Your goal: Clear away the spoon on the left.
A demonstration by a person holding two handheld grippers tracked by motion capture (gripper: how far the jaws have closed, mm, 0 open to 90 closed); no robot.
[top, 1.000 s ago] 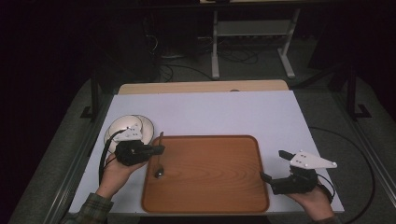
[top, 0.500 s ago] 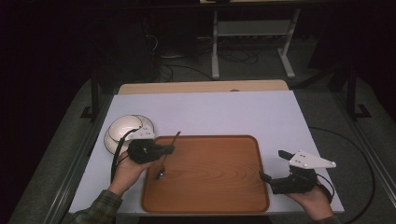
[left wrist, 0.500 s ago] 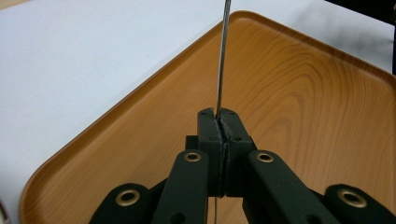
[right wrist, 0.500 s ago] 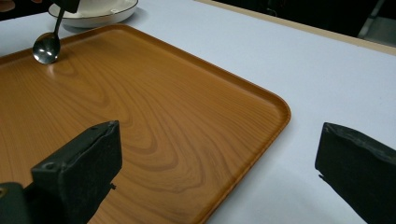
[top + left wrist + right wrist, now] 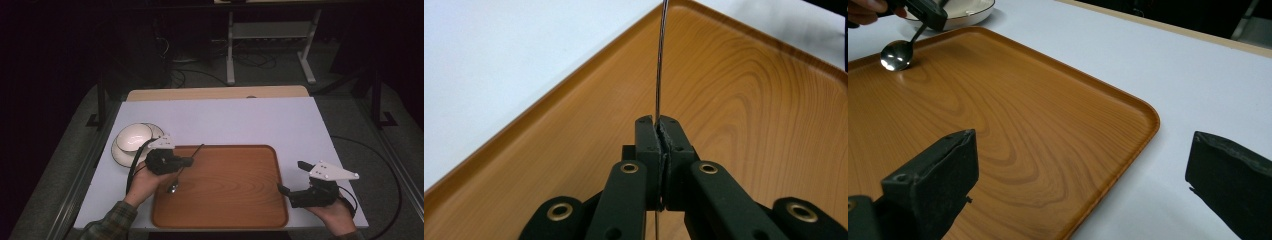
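**High view: left tool has the spoon, bowl end down on the tray**

High view, from where I stand: left tool (image 5: 189,161) is over the near-left part of the wooden tray (image 5: 235,200), pinching a metal spoon (image 5: 175,186) by the handle. Spoon's long axis runs diagonal: bowl end low and toward the person, at or just above the tray surface, handle tip up and away past the tool. Can't tell from here if the bowl actually touches the wood.

Left gripper view confirms the grip: jaws pressed together on the thin handle (image 5: 658,75), which runs straight out between them along the tool's own line. Tray grain directly below.

Right gripper view: spoon bowl (image 5: 896,55) sits at the far-left part of the tray, looks like it's touching or nearly so, with a reflection under it. Right tool (image 5: 1083,185) has its jaws spread wide, nothing between them, parked over the tray's right edge and the white table (image 5: 1198,75).

Pose: left hand (image 5: 145,182) comes in from the bottom left, forearm angled in toward the tray, tool roughly level and pointing right. Right hand (image 5: 332,212) is low at the near-right corner of the tray, well apart from the spoon, idle.

Two stacked white dishes (image 5: 132,142) sit on the table just left of the tray, behind the left tool.

My read: left hand is the only one in play. If the spoon is being laid down, the handle needs to drop flat toward the tray's far side before release.
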